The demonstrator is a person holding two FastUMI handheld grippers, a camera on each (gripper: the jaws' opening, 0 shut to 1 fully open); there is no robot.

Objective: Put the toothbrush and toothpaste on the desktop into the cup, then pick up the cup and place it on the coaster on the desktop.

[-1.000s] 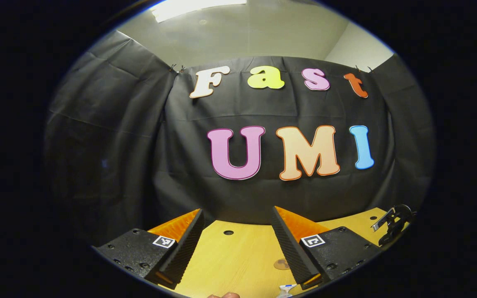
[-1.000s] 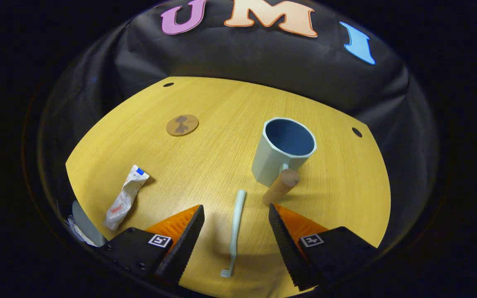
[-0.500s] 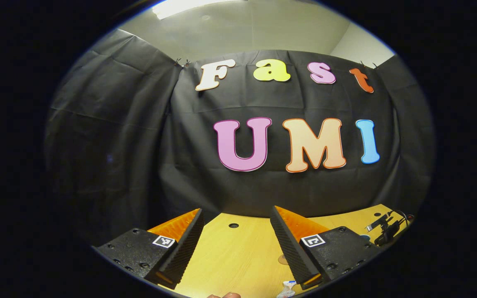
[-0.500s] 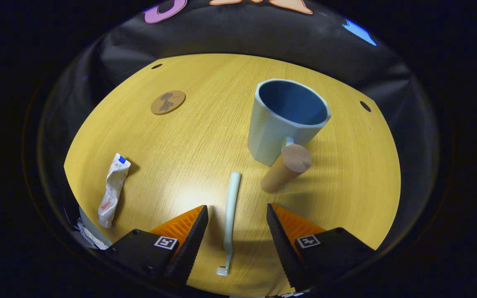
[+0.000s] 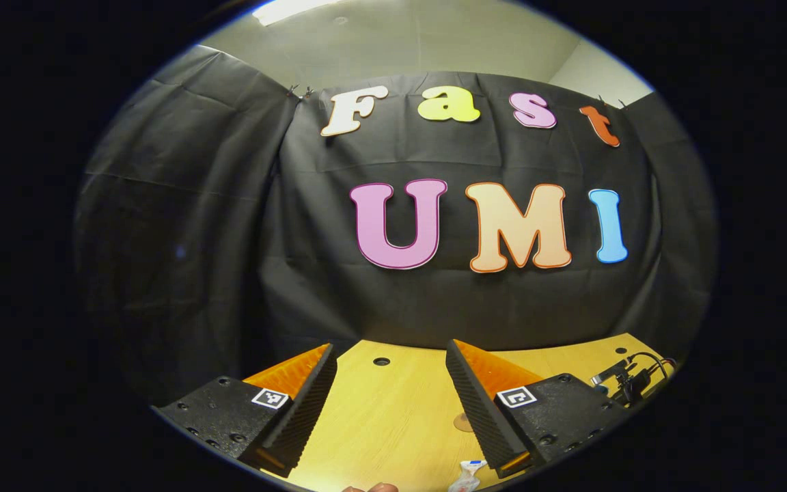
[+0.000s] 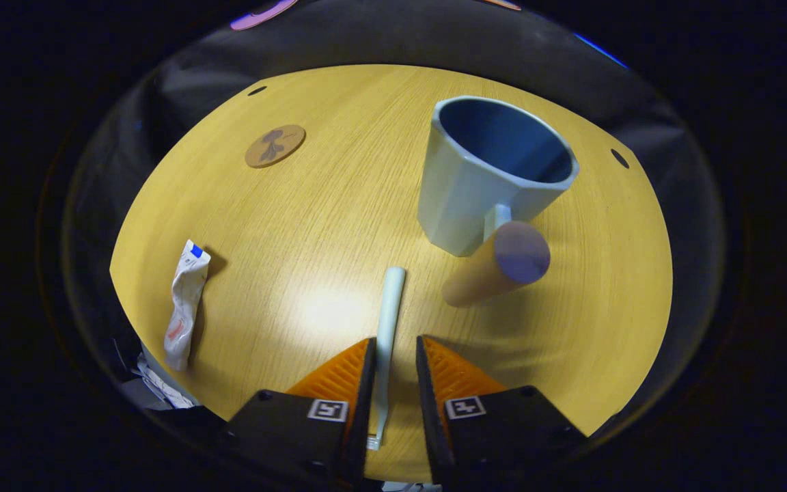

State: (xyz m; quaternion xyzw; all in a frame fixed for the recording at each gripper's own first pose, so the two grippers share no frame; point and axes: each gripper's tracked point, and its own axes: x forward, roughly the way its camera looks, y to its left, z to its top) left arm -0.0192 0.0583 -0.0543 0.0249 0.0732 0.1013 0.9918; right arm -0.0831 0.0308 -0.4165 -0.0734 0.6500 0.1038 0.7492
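In the right gripper view, the right gripper [image 6: 391, 383] sits at the bottom centre, its fingers narrowed around the toothbrush [image 6: 387, 342] with thin gaps on both sides; whether they press it I cannot tell. The brush lies on the table [image 6: 325, 225], handle pointing up the frame. At lower left lies the crumpled toothpaste [image 6: 185, 304]. Right of centre stands the cup [image 6: 489, 178], upright, its wooden handle [image 6: 499, 270] jutting toward the camera. The coaster [image 6: 274, 145] lies at upper left, well apart from the cup.

In the left gripper view, the left gripper [image 5: 390, 393] spreads wide at the bottom, holding nothing, above the table with the toothpaste tip [image 5: 465, 475] at the bottom edge
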